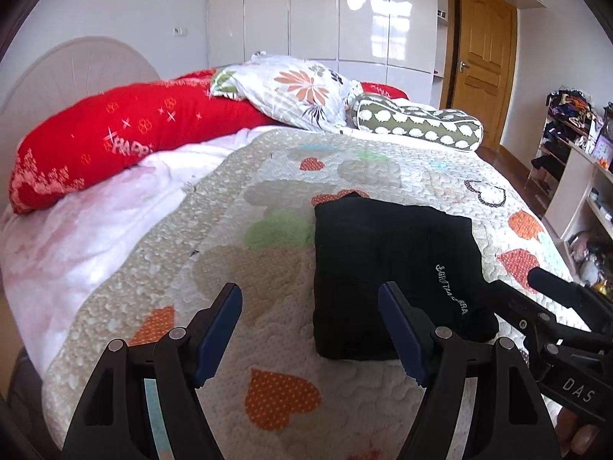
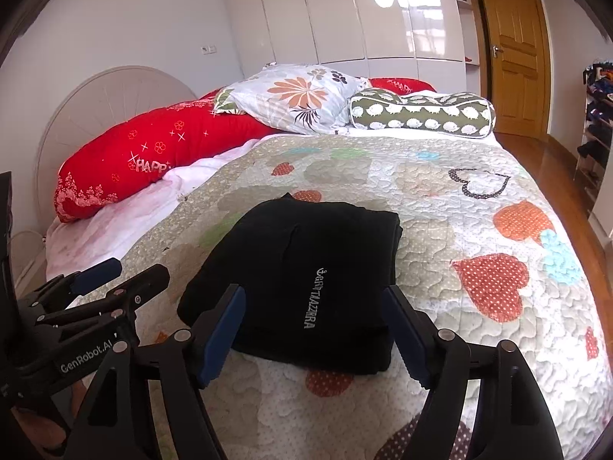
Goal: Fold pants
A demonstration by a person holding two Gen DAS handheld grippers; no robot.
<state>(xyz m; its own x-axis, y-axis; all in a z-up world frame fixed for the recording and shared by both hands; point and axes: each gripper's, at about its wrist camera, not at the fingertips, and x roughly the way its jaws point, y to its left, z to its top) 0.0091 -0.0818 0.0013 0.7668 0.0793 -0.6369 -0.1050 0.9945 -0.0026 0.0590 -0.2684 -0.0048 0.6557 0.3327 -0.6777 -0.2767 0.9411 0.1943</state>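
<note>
Since the black pants (image 2: 306, 280) already lie as a compact folded bundle on the heart-patterned quilt (image 2: 479, 199), long axis running away toward the pillows (image 2: 302, 96), the fold looks finished; the right gripper (image 2: 312, 335) hangs nearest, above their near edge, the left gripper (image 1: 310, 331) just beside their left edge, both with jaws wide apart and empty; no containers show

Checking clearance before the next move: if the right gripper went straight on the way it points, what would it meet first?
Probably the folded black pants, lying on the quilt between the right gripper's open jaws; depth is uncertain.
</note>
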